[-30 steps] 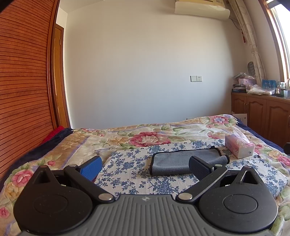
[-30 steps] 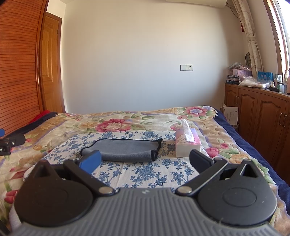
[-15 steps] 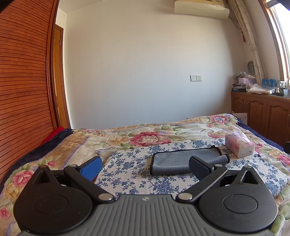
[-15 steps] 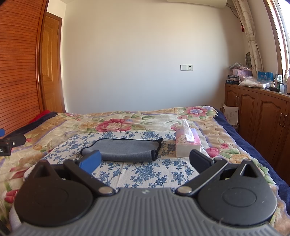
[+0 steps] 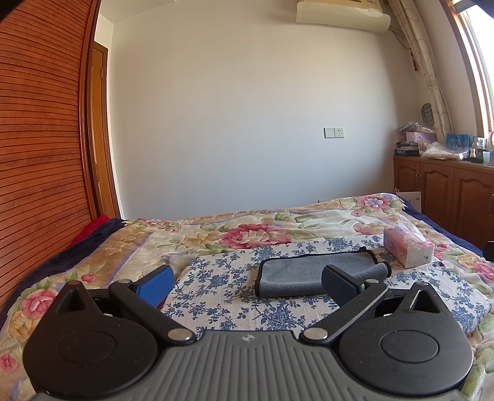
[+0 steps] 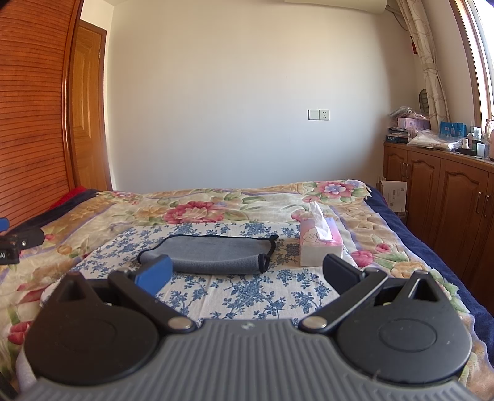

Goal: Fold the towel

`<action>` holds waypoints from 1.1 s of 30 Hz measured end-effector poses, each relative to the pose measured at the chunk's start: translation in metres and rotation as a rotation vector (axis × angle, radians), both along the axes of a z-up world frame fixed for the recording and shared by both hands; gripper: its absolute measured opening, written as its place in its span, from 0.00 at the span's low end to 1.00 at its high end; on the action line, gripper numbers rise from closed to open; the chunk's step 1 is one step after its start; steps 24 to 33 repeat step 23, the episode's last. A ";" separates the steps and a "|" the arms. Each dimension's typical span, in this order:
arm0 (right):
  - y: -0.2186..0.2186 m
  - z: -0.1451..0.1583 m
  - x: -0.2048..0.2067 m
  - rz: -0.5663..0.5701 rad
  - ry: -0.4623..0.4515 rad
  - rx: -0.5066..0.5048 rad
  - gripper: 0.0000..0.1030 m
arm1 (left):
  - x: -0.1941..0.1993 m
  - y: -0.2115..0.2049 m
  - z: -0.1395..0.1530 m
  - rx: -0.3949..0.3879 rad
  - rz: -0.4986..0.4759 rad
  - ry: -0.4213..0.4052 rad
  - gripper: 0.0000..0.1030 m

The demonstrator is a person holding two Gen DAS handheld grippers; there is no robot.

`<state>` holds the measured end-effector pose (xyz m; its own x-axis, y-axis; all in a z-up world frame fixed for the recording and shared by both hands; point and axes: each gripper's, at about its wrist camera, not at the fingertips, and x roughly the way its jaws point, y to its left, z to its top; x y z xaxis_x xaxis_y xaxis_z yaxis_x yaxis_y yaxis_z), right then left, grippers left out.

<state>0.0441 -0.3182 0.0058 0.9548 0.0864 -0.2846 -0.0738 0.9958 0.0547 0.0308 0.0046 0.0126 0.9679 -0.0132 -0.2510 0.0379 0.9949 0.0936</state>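
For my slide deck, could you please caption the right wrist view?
Open right gripper hovers before a folded grey towel on a blue-flowered cloth, tissue box beside it.

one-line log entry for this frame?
towel: folded on bed | left claw: open, empty | right claw: open, empty | tissue box: right of towel

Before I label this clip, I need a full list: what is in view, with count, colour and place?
towel: one, grey with dark edging, folded, on the blue-flowered cloth
cloth: one, white with blue flowers, spread on the bed
tissue box: one, pink and white, right of the towel
bed: one, floral cover, filling the foreground
cabinets: one row, brown wood, right wall, clutter on top
door: one, brown wood, left
wall socket: one, white, far wall
air conditioner: one, cream, top of wall
left gripper: open, empty, short of the towel
right gripper: open, empty, short of the towel
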 end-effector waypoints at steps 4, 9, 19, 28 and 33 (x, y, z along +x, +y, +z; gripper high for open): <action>0.000 0.000 0.000 0.000 0.000 0.000 1.00 | 0.000 0.000 0.000 0.000 0.000 0.000 1.00; 0.000 0.000 0.000 0.000 0.000 0.000 1.00 | 0.000 -0.001 0.000 0.001 0.000 0.000 1.00; 0.001 0.000 0.000 0.000 0.001 -0.001 1.00 | -0.001 -0.001 -0.001 0.002 0.000 0.000 1.00; 0.001 0.000 0.000 0.000 0.001 -0.001 1.00 | -0.001 -0.001 -0.001 0.002 0.001 0.000 1.00; 0.001 0.000 0.000 0.000 0.001 -0.001 1.00 | -0.001 -0.001 -0.001 0.002 0.001 0.000 1.00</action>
